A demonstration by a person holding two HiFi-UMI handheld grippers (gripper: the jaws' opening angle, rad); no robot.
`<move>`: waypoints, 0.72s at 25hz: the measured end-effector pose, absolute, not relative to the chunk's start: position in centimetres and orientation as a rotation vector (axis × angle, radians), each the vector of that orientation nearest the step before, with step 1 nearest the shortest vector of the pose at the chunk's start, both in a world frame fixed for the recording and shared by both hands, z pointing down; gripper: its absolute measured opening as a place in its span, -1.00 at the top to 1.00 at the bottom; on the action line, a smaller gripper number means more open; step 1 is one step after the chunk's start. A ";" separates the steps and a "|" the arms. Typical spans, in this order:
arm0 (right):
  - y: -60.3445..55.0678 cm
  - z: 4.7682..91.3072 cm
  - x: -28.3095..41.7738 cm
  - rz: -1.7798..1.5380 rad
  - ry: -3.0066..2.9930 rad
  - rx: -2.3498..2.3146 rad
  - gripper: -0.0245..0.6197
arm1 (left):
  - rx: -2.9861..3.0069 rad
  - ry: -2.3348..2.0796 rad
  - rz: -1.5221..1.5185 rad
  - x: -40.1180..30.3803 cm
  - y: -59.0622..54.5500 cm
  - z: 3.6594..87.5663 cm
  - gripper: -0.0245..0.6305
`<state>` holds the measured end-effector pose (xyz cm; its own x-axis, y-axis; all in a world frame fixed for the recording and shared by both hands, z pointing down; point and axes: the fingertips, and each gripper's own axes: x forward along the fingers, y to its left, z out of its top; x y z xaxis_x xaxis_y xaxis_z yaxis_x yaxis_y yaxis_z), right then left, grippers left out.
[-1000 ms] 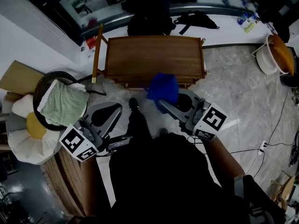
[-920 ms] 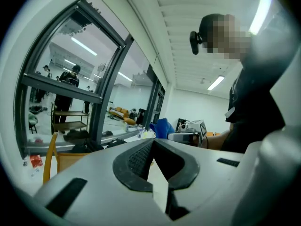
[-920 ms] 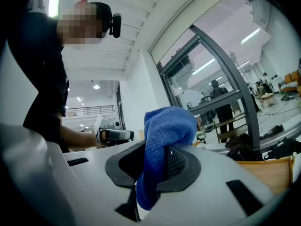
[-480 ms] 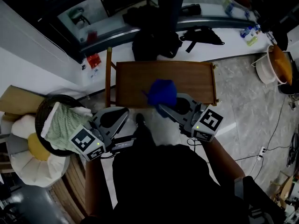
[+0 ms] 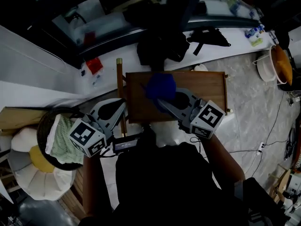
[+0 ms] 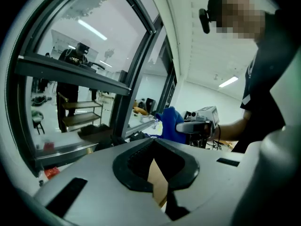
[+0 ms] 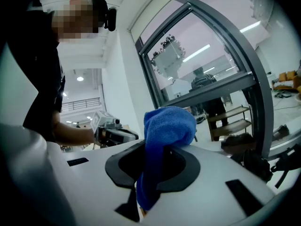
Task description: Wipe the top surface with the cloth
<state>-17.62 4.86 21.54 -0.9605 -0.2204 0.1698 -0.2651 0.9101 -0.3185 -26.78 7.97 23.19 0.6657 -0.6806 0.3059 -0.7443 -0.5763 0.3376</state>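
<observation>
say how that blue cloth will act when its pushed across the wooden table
Probably floppy: the blue cloth bunches and droops over the right gripper's shut jaws. Likely light, since a small pinch holds it up. Its fuzzy pile should drag, not slide, on the wooden table, so it may fold over when pushed.

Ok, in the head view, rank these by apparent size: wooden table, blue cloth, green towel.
1. wooden table
2. green towel, partly hidden
3. blue cloth; it is bunched and nearer the camera, so towel versus cloth is unsure.
</observation>
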 end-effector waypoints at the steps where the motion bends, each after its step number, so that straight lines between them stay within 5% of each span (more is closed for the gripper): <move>1: 4.1 22.0 -18.3 0.521 -2.939 0.385 0.73 | 2.435 -1.107 0.203 -27.6 7.3 23.8 0.90; 18: -2.6 36.3 -25.6 0.830 -2.737 0.444 0.73 | 2.225 -1.133 0.316 -32.2 0.6 33.9 0.89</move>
<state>-25.60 -2.64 36.27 -0.9233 -0.2154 0.3180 -0.3558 0.7916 -0.4967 -32.22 0.55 33.92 0.6045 -0.6473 0.4642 -0.7941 -0.4441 0.4148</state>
